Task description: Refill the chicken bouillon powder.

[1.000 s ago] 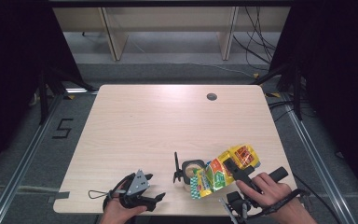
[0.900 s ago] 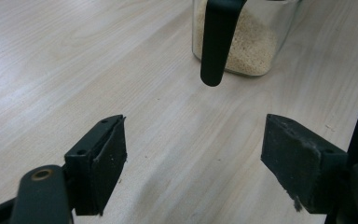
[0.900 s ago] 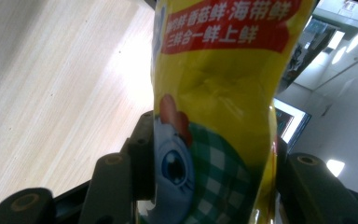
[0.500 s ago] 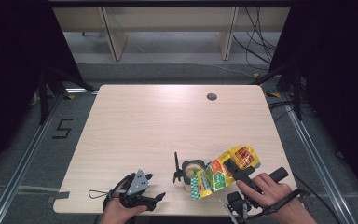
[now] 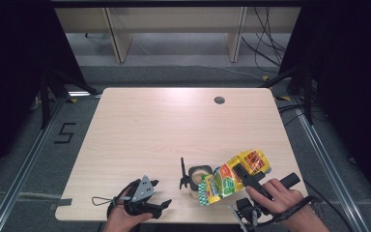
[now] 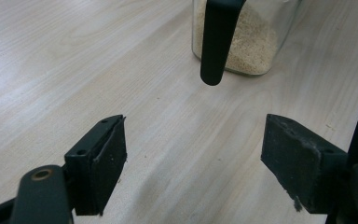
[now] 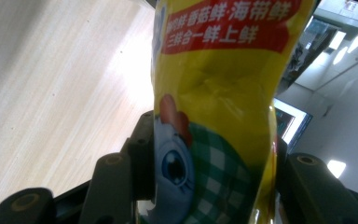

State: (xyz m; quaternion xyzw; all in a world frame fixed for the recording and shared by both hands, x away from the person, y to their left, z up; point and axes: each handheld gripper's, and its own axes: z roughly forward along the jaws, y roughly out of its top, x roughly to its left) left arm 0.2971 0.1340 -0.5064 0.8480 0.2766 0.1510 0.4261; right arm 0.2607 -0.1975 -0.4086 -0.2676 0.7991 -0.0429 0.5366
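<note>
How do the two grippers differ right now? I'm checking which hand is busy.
The right gripper is shut on the yellow bag, tilted over the glass jar; the left gripper holds nothing. In each gripper's own view, the right fingers pinch the bag, while the left fingers stand wide apart over bare table. Both sit near the table's front edge.

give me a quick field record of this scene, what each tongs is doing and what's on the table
work in hand: yellow printed seasoning bag tipped over a clear glass jar of pale granules
right tongs: shut on the bag, pinching it between both jaws
left tongs: open, nothing between the jaws, aimed at the jar
jar: upright on the light wooden table, black handle hanging in front of it
bag position: mouth end lowered at the jar's rim, other end raised
table, far side: small dark round hole
</note>
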